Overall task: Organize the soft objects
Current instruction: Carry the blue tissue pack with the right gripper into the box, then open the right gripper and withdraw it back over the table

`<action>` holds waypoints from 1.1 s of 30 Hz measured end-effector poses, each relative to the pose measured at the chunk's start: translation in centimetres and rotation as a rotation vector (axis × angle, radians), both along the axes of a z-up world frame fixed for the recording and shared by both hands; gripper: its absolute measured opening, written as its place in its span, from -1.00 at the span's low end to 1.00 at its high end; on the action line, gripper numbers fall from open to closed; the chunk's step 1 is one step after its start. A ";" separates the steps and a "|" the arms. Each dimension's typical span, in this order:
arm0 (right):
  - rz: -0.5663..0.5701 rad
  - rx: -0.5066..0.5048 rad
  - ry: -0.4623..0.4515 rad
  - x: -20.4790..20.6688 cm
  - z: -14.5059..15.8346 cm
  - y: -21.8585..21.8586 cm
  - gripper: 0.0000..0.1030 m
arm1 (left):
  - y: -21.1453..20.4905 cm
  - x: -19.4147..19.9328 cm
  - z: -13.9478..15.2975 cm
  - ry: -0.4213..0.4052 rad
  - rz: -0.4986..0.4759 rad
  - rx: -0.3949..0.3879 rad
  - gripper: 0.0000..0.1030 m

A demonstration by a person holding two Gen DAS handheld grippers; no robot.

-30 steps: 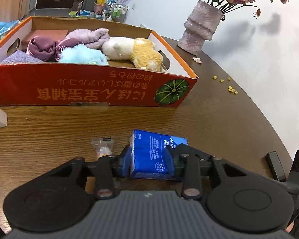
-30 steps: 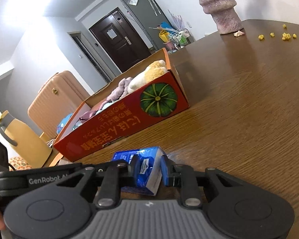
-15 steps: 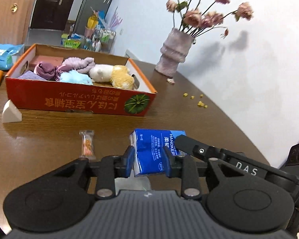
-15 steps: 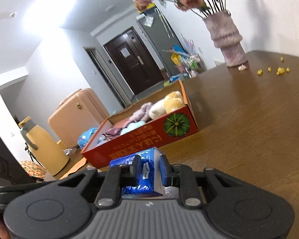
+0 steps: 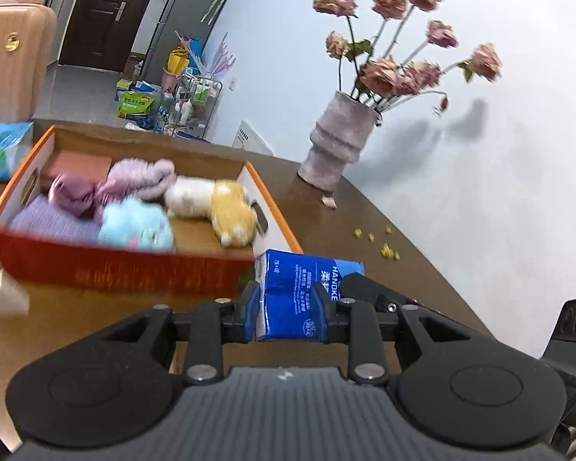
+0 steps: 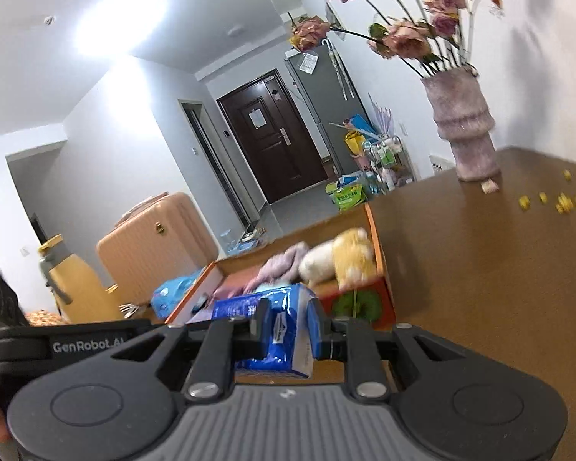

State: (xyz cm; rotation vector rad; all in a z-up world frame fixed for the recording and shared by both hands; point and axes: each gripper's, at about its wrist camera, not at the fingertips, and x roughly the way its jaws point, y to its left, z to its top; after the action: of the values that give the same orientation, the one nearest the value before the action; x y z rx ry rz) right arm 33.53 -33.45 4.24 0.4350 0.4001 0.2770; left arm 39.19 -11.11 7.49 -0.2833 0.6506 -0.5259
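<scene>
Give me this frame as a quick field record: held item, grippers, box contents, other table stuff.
held item: blue tissue pack, off the table
left gripper: shut on the pack
right gripper: shut on the same pack
target: orange cardboard box, beyond the pack
box contents: purple cloths, light blue plush, white and yellow plush
free space in box: bare floor near the front right corner
other: vase of dried roses, yellow crumbs on the wooden table

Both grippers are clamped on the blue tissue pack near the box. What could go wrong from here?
1. The tissue pack is soft and held by the left gripper and right gripper at once; pulling apart may tear or drop it.
2. The box is crowded with plush toys, so the pack may land on them or catch the rim.
</scene>
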 end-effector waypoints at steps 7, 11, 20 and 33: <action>-0.004 -0.038 0.103 11.9 0.2 -0.1 -0.63 | -0.6 10.7 -2.1 0.128 0.008 -0.026 -0.46; -0.001 -0.095 0.192 16.0 -1.4 0.5 -0.62 | -1.1 13.7 -4.8 0.198 0.014 -0.007 -0.46; -0.012 -0.200 0.244 17.8 -3.4 1.5 -0.59 | -1.5 15.9 -7.9 0.246 0.021 0.025 -0.36; -0.045 -0.286 0.086 11.4 4.0 1.0 -0.25 | 3.7 6.9 1.0 -0.010 0.082 0.146 0.29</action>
State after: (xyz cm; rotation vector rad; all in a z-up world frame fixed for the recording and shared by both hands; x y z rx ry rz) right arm 44.89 -32.42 8.24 0.1753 0.5052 0.1547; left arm 46.08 -7.38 8.46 -0.1690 0.6618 -0.3985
